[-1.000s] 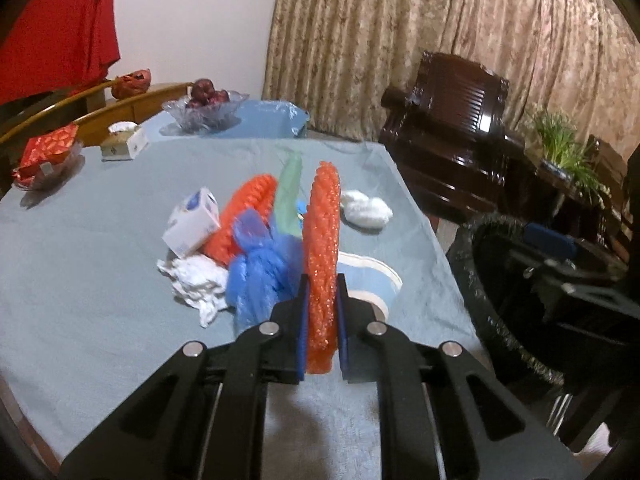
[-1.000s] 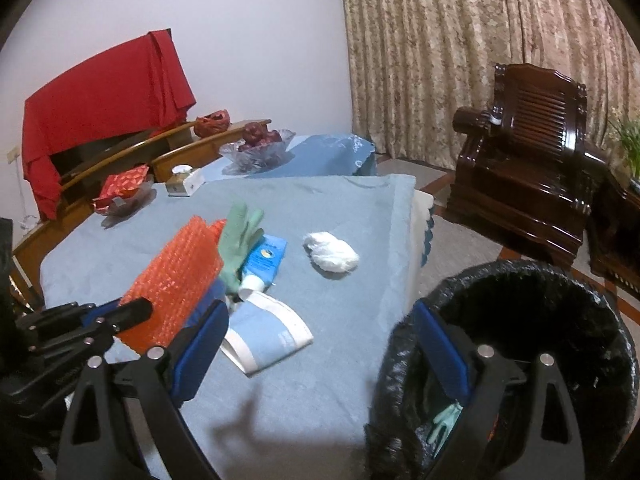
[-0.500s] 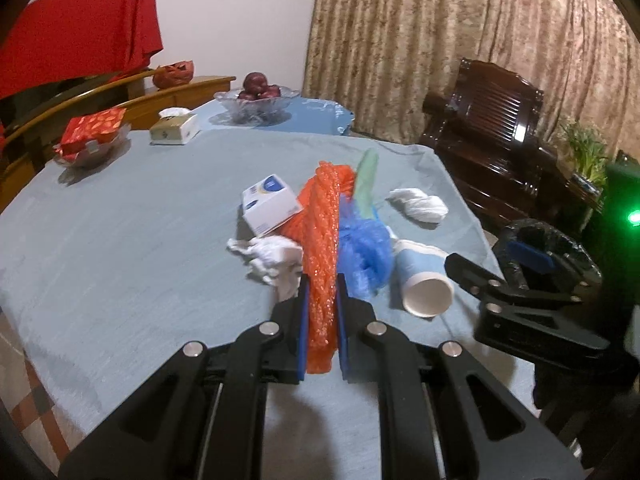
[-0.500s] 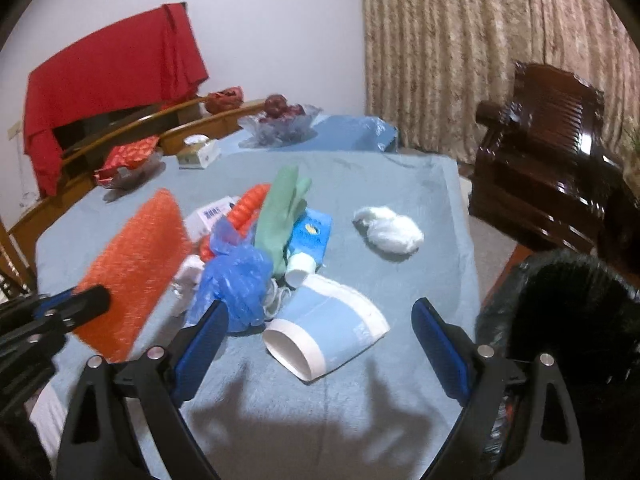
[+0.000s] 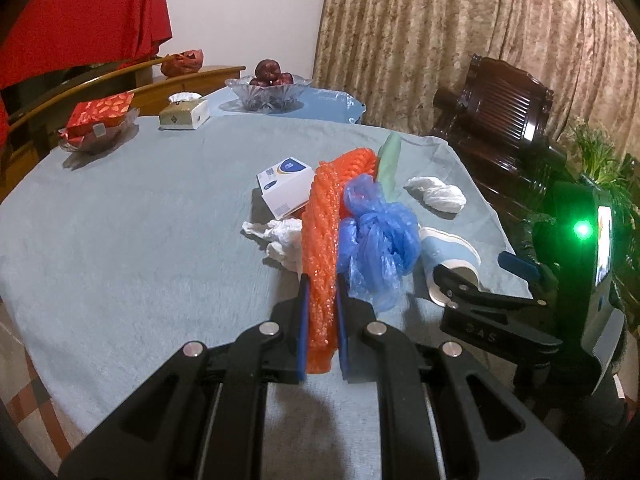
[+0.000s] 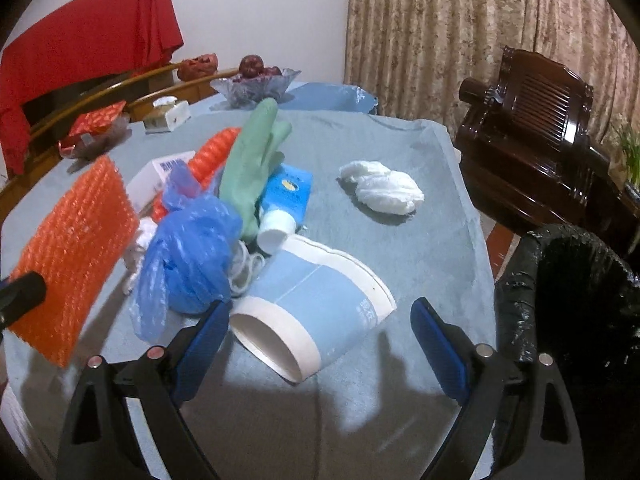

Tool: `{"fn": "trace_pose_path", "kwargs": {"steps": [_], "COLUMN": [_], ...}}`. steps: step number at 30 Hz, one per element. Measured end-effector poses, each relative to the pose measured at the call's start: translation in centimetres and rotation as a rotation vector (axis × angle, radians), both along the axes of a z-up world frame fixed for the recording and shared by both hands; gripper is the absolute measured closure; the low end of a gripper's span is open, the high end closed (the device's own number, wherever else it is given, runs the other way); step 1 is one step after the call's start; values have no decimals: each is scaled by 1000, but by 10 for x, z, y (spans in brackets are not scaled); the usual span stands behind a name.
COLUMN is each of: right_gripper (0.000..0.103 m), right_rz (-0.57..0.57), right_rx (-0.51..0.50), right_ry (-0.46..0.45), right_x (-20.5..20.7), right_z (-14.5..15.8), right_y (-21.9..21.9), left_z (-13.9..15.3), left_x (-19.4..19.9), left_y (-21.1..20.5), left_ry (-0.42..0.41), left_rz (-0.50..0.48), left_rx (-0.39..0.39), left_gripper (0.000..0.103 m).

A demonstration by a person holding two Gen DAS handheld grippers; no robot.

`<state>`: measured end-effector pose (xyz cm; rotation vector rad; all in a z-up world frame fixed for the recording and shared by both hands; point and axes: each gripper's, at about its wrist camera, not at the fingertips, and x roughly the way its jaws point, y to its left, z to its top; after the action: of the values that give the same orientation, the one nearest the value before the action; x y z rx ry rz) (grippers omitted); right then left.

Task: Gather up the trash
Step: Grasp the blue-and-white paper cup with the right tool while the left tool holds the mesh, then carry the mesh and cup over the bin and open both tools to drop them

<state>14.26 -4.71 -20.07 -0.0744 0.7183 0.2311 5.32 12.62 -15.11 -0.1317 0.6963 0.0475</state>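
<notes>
while the left claw (image 5: 322, 312) grips orange wrap (image 5: 320, 248) at lower centre, the right claw (image 6: 316, 336) gapes around a cup (image 6: 316, 312) on the counter (image 6: 400, 240).

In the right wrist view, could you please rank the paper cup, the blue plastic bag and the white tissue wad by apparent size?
1. paper cup
2. blue plastic bag, only slightly smaller
3. white tissue wad, though it lies farther away, so its true size is unsure.

A home's living room — patterned curtains (image 6: 460, 16), carved wooden armchair (image 6: 532, 128), fruit bowl (image 5: 268, 88).
</notes>
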Motion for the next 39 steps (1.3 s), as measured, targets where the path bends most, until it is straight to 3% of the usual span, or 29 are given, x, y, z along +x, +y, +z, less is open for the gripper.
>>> {"fn": "trace_pose_path", "kwargs": {"steps": [5, 17, 21, 23, 27, 39], "right_gripper": [13, 13, 32, 34, 43, 45], "right_rz": [-11, -40, -35, -25, 5, 63], "right_rx": [-43, 15, 50, 58, 74, 110], "right_ry": [-12, 74, 116, 116, 93, -14], "right_x": [-7, 11, 17, 16, 11, -14], "right_z": [6, -10, -15, -14, -2, 51], "right_y": [-13, -5, -9, -10, -14, -33], "left_z": [-6, -11, -12, -12, -11, 22], "left_x": [2, 4, 5, 5, 5, 1], "left_y": [1, 2, 4, 3, 1, -14], "left_ry": [12, 22, 26, 27, 26, -43], "left_rz": [2, 4, 6, 7, 2, -13], "left_rx": [-4, -6, -8, -9, -4, 0], "left_gripper": [92, 92, 92, 92, 92, 92]}}
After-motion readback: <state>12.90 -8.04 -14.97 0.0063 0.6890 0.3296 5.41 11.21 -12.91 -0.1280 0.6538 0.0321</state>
